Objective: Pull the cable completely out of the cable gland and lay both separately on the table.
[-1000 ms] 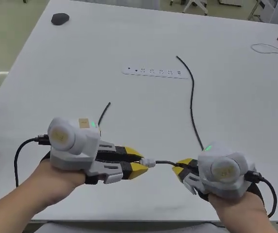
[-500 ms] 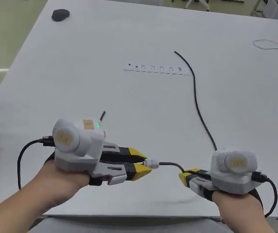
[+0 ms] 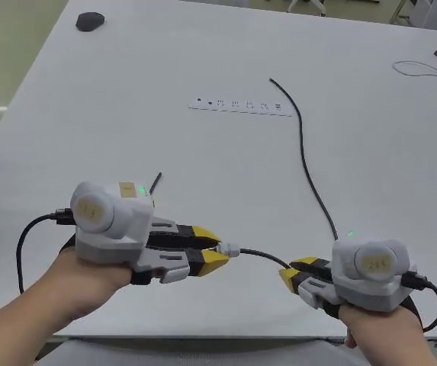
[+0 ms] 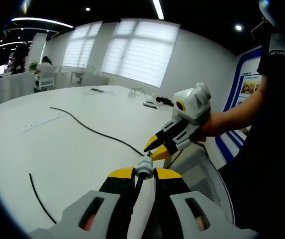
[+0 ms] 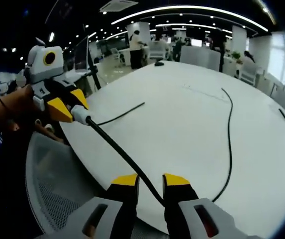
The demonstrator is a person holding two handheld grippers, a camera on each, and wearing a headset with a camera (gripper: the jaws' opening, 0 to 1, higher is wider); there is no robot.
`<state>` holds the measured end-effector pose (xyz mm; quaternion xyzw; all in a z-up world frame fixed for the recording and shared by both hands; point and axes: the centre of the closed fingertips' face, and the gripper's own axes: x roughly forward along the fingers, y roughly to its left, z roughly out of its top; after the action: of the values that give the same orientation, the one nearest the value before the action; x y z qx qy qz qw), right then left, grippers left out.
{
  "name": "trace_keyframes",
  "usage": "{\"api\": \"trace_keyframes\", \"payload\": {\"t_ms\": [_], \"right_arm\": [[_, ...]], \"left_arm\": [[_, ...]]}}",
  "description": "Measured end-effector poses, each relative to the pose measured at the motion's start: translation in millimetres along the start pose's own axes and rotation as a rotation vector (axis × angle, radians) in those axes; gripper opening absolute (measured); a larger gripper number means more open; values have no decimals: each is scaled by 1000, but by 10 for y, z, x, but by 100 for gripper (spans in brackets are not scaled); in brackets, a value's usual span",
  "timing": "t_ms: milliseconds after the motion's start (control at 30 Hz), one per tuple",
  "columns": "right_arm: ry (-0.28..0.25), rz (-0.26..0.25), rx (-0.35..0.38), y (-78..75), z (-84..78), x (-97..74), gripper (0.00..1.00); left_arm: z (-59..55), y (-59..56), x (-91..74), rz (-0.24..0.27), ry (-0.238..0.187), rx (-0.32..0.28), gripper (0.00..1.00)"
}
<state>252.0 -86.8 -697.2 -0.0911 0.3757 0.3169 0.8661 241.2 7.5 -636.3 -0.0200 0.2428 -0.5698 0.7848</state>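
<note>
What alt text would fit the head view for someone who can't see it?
Two handheld grippers work over a white table: the left gripper grips a white cable gland, and the right gripper clamps the black cable coming out of it. The rest of the cable trails away across the table toward a white power strip.

Bright even light, sharp, fisheye-warped edges
</note>
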Motion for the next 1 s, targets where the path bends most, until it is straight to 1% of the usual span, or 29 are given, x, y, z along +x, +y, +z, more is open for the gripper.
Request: {"api": "trace_keyframes", "payload": {"t_ms": [33, 100, 133, 167, 200, 267, 367, 433, 500, 600, 633, 700, 767, 867, 933, 1000], "right_arm": [[-3, -1, -59, 14, 52, -28, 18], [-30, 9, -109, 73, 156, -61, 24], [-41, 10, -148, 111, 223, -90, 27], [-45, 10, -176, 141, 265, -106, 29], [-55, 18, -213, 195, 329, -118, 29], [-60, 31, -258, 300, 412, -129, 30], [-65, 62, -321, 442, 494, -105, 30], [-64, 77, -402, 560, 556, -77, 29], [-55, 80, -459, 623, 578, -40, 27], [-41, 86, -483, 669, 585, 14, 26], [-42, 85, -500, 679, 602, 35, 25], [-26, 78, -553, 665, 608, 69, 23], [-27, 80, -562, 668, 626, 93, 20], [-29, 92, -580, 690, 637, 108, 13], [-14, 111, -596, 728, 602, 128, 7], [-12, 100, -614, 718, 593, 139, 3]], "left_arm": [[-1, 1, 3, -1, 1, 1, 15], [0, -1, 5, -1, 2, 2, 15], [2, -1, 8, -2, 1, 1, 15], [2, -1, 10, -3, 1, 4, 15], [-1, 2, 15, -4, 4, 7, 15], [-5, 10, 19, -2, 8, 7, 15], [-1, 16, 20, -5, 7, 3, 15], [1, 22, 21, -5, 8, 4, 15], [2, 26, 21, -6, 7, 4, 15], [1, 29, 17, -8, 7, 3, 15], [1, 27, 17, -9, 6, 2, 15], [4, 35, 13, -7, 4, 2, 15], [10, 33, 9, -8, 0, -1, 15], [7, 36, 11, -8, 2, 0, 15], [10, 48, 8, -6, -1, -3, 15], [3, 50, 9, -7, 1, -2, 15]]}}
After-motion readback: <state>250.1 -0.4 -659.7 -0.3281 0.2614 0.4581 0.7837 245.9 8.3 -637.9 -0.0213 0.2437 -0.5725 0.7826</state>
